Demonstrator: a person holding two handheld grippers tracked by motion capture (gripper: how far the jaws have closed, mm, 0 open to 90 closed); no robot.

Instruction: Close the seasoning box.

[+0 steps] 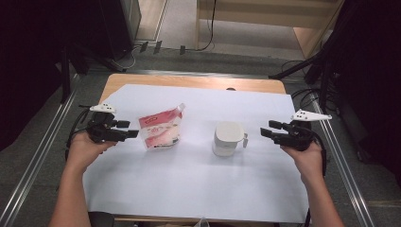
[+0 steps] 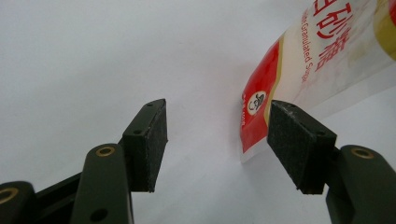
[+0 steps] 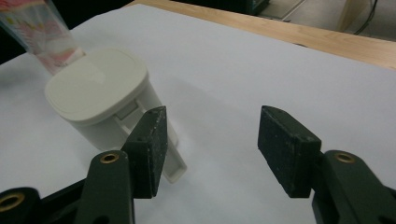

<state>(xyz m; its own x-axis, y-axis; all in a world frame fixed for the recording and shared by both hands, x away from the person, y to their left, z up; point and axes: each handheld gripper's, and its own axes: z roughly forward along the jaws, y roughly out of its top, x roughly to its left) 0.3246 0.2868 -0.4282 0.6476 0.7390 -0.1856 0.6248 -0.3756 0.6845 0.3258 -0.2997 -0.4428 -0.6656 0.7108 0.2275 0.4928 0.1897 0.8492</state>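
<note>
Surface: white sheet [image 1: 189, 184] spread over a wooden desk [image 1: 189, 81], grey floor and dark stands around it.
Left claw [image 1: 133, 129]: held at the left edge of the sheet, jaws standing well apart with nothing between them; its pads [image 2: 152, 144] are bare in the left gripper view.
Sugar pouch [image 1: 161, 127]: red and white, lying flat just right of the left claw's tips, not touched; its red lower corner [image 2: 259, 107] sits just past the jaw on the right of that view.
Right claw [image 1: 265, 128]: at the right side of the sheet, pointing left, jaws parted and empty.
White container [image 1: 228, 138]: upright with its lid on, right of the pouch and apart from it, near the right claw; its side handle [image 3: 175, 161] lies just beyond the left jaw in the right gripper view, clear of the pad.
</note>
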